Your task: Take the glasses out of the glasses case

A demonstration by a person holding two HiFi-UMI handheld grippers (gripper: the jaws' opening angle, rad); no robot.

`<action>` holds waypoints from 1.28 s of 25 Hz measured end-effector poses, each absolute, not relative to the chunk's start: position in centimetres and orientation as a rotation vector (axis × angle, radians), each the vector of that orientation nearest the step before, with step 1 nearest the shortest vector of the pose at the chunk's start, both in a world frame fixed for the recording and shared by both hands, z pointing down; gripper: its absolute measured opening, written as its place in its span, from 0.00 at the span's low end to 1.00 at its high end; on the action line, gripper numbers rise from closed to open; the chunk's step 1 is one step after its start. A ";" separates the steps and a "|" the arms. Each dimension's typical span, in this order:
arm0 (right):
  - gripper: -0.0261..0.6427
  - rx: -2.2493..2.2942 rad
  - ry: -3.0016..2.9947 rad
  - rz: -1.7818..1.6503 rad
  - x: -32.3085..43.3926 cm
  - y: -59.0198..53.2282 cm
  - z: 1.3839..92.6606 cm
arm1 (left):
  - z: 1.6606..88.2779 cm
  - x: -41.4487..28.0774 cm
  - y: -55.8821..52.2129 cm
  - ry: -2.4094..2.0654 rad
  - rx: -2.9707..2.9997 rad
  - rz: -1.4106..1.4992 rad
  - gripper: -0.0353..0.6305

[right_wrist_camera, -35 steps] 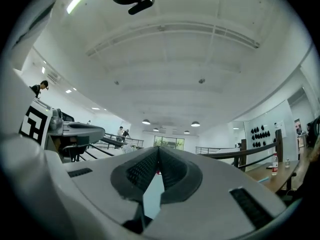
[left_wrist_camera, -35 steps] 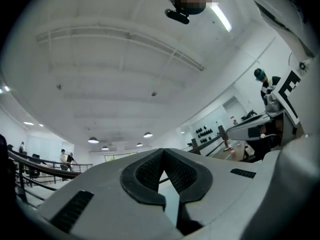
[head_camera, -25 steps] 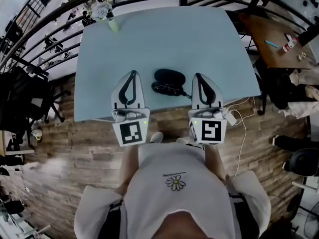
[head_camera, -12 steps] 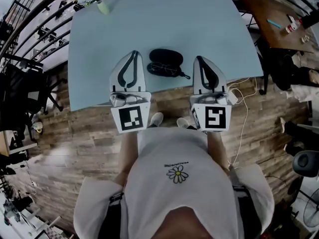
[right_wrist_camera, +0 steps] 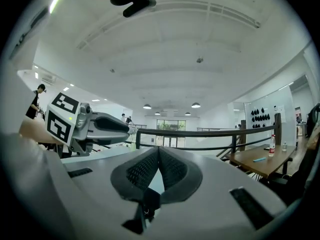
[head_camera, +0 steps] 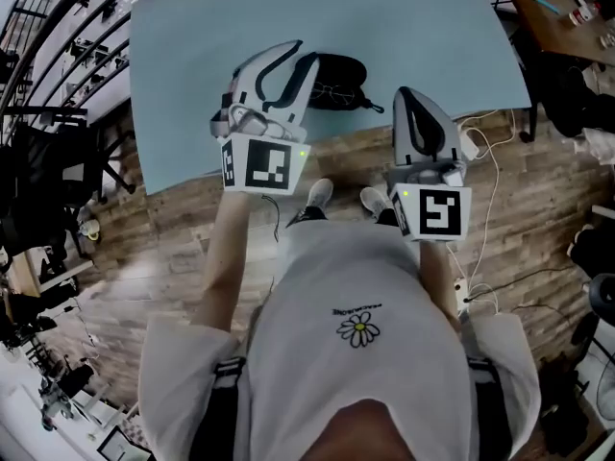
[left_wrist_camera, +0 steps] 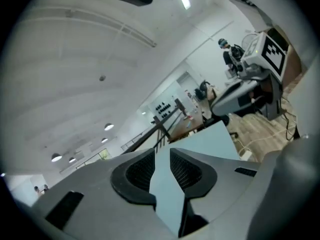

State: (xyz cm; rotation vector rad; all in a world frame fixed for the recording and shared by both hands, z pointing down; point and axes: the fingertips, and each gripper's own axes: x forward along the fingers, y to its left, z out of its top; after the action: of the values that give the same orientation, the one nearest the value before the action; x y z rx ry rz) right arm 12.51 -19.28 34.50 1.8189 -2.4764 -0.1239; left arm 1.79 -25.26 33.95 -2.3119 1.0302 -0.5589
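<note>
- While the glasses case [head_camera: 332, 65] lies open on the pale blue table [head_camera: 404, 27], its black shell sits just off the tip of the left gripper [head_camera: 304, 56], towards that gripper's right side.
- Glasses [head_camera: 336, 92] lie along the near edge of the case, one temple sticking out towards the right gripper [head_camera: 404, 94]. I cannot tell whether they rest in the lower half of the case or on the table beside it.
- In the head view the left gripper's tip overlaps the case's left end; contact cannot be judged.
- In the left gripper view the jaws of the left gripper [left_wrist_camera: 162, 151] stand apart, having just been opening. Between them only table surface shows, and they grip nothing.
- In the right gripper view the jaws of the right gripper [right_wrist_camera: 158, 149] are pressed together at the tips, with nothing pinched.
- Right gripper hangs at the table's near edge, to the right of the case and apart from it, nearer the person than the left gripper.
- Each gripper view catches the other gripper off to the side, marker cube [right_wrist_camera: 62, 116] facing the camera.
- A white shirt with a daisy print [head_camera: 360, 329] fills the lower head view, behind both grippers.
- Wooden floor [head_camera: 173, 257] lies below the table's near edge, and a white cable [head_camera: 485, 209] trails across it on the right gripper's side.
- Beyond the right gripper's jaws stand a dark railing [right_wrist_camera: 200, 132] and a brown table [right_wrist_camera: 260, 159].
</note>
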 end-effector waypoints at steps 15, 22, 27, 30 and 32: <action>0.05 1.864 -2.337 0.001 14.7 -17.1 38.1 | 54.0 3.1 -26.3 0.286 -2.203 -1.337 0.34; 0.05 1.885 -2.324 0.025 15.0 -16.1 38.8 | 58.4 2.6 -26.3 0.128 -2.129 -1.525 0.36; 0.05 1.893 -2.317 0.030 15.1 -15.8 39.0 | 60.2 3.3 -26.9 0.090 -2.090 -1.581 0.36; 0.05 1.894 -2.307 0.037 15.3 -15.5 39.4 | 61.3 3.4 -27.3 0.042 -2.017 -1.615 0.37; 0.05 1.897 -2.297 0.051 15.5 -15.3 39.7 | 61.8 3.5 -27.3 0.020 -2.000 -1.632 0.37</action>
State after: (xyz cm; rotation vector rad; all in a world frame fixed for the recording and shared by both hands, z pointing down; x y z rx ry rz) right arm 15.54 -15.26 39.74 1.8972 -2.2969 0.0506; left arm 3.55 -27.29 61.83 -1.9997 0.0196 -1.6315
